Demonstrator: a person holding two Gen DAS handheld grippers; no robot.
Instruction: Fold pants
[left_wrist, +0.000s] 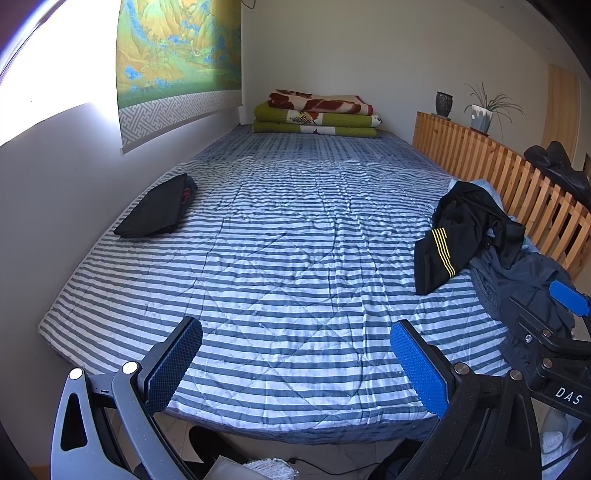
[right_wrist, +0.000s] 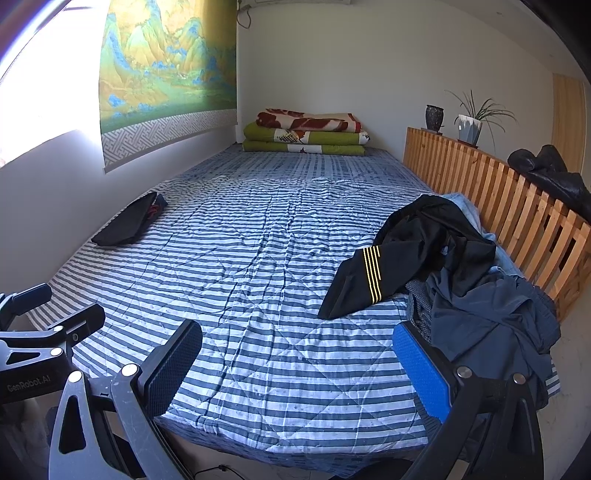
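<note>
Black pants with yellow stripes (left_wrist: 454, 236) (right_wrist: 402, 258) lie crumpled on the right side of the striped bed (left_wrist: 280, 258) (right_wrist: 240, 280), on top of a heap of dark blue-grey clothes (left_wrist: 528, 284) (right_wrist: 487, 314). A folded black garment (left_wrist: 155, 210) (right_wrist: 125, 225) rests flat at the bed's left edge. My left gripper (left_wrist: 295, 365) hovers open over the bed's near edge, nothing between its fingers. My right gripper (right_wrist: 297, 369) is open too, its right finger (right_wrist: 421, 373) just in front of the clothes heap. The right gripper also appears in the left wrist view at far right (left_wrist: 569, 299).
Folded green and red blankets (left_wrist: 317, 114) (right_wrist: 306, 133) are stacked at the far end of the bed. A wooden slat rail (left_wrist: 498, 173) (right_wrist: 509, 206) runs along the right, with a vase, a potted plant (left_wrist: 484, 110) and a black bag (left_wrist: 557, 166) on it. A wall borders the left.
</note>
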